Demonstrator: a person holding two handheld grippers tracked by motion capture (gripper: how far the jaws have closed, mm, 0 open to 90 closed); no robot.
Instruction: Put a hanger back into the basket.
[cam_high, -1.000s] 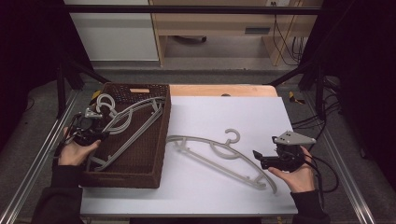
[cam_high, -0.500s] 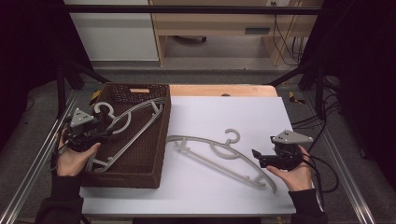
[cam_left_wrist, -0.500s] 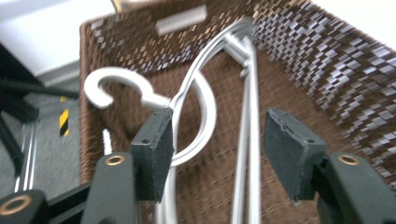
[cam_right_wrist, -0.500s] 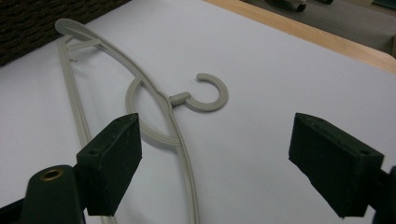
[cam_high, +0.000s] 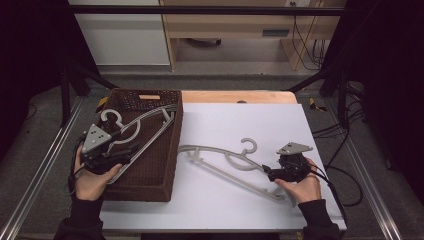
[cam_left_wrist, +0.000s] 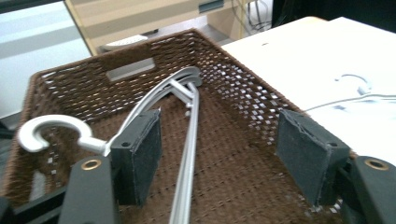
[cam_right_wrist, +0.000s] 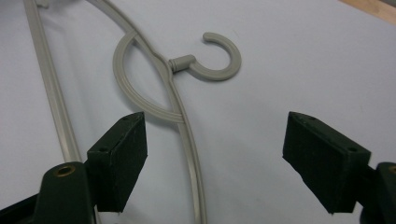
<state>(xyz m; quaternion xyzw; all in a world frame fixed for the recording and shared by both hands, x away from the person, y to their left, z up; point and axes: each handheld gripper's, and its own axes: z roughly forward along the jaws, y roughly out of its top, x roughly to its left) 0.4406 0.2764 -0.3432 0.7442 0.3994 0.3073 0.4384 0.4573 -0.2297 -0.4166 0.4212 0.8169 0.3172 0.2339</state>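
Note:
A grey plastic hanger (cam_high: 145, 122) lies in the brown wicker basket (cam_high: 177, 131) at the table's left. My left gripper (cam_high: 117, 150) hovers over its near end. Its jaws have just been opening. In the left gripper view the hanger's bar (cam_left_wrist: 187, 149) runs between the spread pads of my left gripper (cam_left_wrist: 219, 135), untouched. A second grey hanger (cam_high: 225, 162) lies flat on the white tabletop (cam_high: 240, 125). My right gripper (cam_high: 267, 172) is at that hanger's right end. Its jaws have just been closing a little. In the right gripper view the pads of my right gripper (cam_right_wrist: 219, 140) straddle the hanger's arm (cam_right_wrist: 187, 140) without touching.
The basket's far wall (cam_left_wrist: 93, 84) has a handle cutout. A bare wooden strip (cam_high: 235, 96) runs along the table's back edge. Metal rails (cam_high: 45, 165) flank the table, and cables (cam_high: 345, 170) trail off to the right.
The left gripper let go of the hanger, which settled into the basket, and drew back toward the person. The right gripper sank and shifted left over the other hanger's arm.

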